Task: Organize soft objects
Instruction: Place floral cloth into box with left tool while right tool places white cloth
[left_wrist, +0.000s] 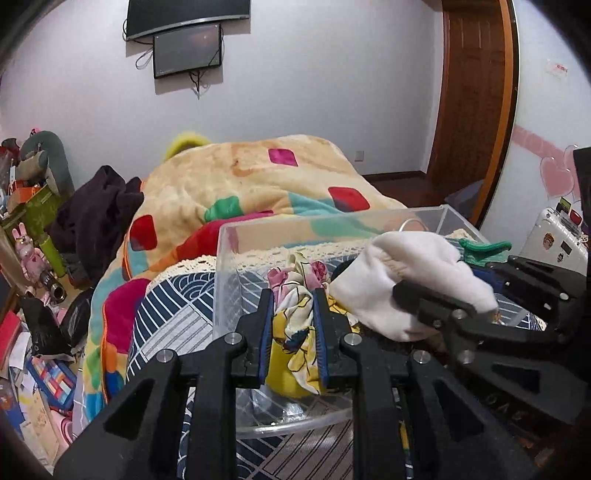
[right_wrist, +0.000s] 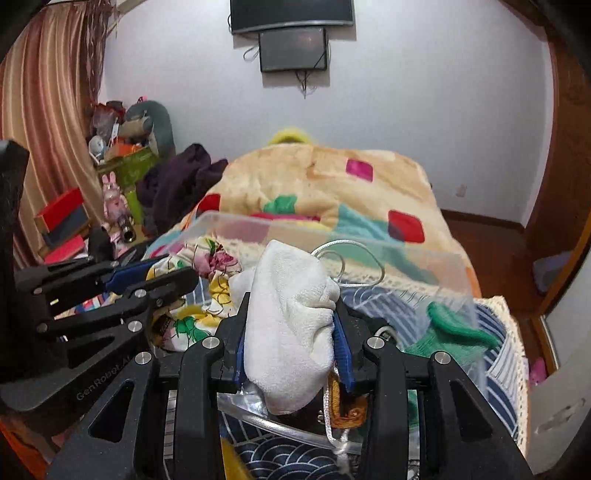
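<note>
My left gripper is shut on a floral yellow, white and pink cloth, held over the clear plastic bin on the bed. My right gripper is shut on a white towel-like cloth, also over the bin. Each gripper shows in the other's view: the right one with the white cloth, the left one with the floral cloth. A green knit item and a white cord lie in the bin.
The bin rests on a blue-and-white patterned bedcover with a lace edge. A colourful fleece blanket is heaped behind it, with dark clothing at its left. Clutter and boxes fill the floor at left. A white suitcase stands at right.
</note>
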